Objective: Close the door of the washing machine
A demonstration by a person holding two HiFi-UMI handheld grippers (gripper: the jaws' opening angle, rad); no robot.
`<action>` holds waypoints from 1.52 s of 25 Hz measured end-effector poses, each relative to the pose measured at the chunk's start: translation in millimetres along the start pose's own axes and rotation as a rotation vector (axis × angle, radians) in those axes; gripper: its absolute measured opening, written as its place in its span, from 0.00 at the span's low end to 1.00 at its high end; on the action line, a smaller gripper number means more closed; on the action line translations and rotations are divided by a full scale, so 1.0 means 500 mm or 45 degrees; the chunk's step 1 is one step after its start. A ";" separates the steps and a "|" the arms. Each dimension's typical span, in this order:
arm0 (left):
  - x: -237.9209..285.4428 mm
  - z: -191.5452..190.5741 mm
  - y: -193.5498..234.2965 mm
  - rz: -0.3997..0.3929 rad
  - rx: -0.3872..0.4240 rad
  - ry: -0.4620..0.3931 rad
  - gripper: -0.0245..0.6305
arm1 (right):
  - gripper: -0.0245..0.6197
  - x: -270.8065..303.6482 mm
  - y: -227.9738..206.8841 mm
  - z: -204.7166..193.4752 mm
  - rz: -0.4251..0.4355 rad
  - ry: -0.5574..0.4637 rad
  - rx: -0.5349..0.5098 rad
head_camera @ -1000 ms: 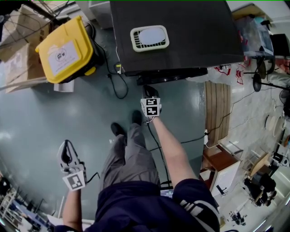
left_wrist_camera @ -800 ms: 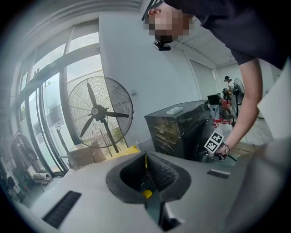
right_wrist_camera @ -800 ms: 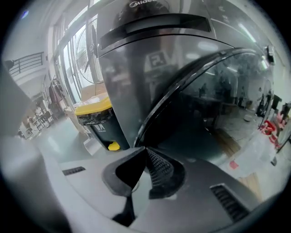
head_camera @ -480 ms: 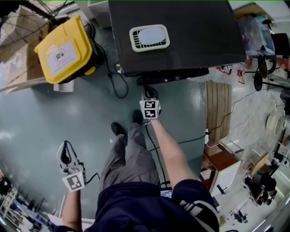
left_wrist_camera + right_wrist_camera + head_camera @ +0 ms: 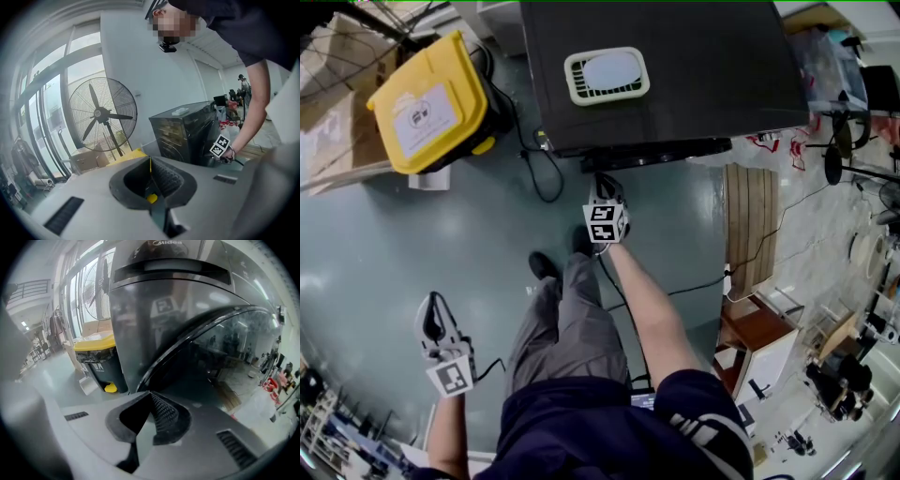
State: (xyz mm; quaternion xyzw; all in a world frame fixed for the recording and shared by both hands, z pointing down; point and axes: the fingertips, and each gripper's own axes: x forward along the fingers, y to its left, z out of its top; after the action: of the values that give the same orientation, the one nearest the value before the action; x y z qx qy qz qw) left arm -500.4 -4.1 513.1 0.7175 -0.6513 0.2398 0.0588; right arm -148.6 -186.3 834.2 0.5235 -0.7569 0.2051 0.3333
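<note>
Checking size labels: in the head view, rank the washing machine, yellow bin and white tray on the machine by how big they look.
1. washing machine
2. yellow bin
3. white tray

The tray lies on the machine's top, so nearer the camera, and still looks clearly smallest.

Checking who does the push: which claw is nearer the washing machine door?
Right. The right claw sits at the washing machine door; the left claw hangs back over the floor.
</note>
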 end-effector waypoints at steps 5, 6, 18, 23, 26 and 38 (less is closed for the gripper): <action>0.004 0.004 0.002 0.002 0.008 -0.011 0.08 | 0.07 -0.002 -0.006 0.009 -0.037 -0.007 0.037; 0.005 0.004 0.002 0.002 0.006 -0.010 0.08 | 0.07 -0.002 -0.005 0.009 -0.043 -0.003 0.047; 0.019 -0.002 0.003 0.002 0.011 -0.012 0.08 | 0.07 0.004 -0.006 0.007 -0.092 0.004 0.105; 0.019 -0.013 -0.001 -0.013 0.030 -0.004 0.08 | 0.07 0.018 -0.004 0.019 -0.099 0.021 0.103; 0.022 -0.020 -0.002 -0.003 0.013 -0.003 0.08 | 0.07 0.024 -0.004 0.020 -0.121 0.024 0.047; 0.031 0.025 -0.023 -0.020 0.012 -0.087 0.08 | 0.07 -0.022 -0.009 0.042 -0.014 -0.075 -0.033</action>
State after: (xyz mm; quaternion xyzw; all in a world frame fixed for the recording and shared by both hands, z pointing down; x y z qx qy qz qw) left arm -485.6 -21.7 511.1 0.7307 -0.6461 0.2177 0.0350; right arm -147.9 -194.6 811.8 0.5291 -0.7660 0.1779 0.3187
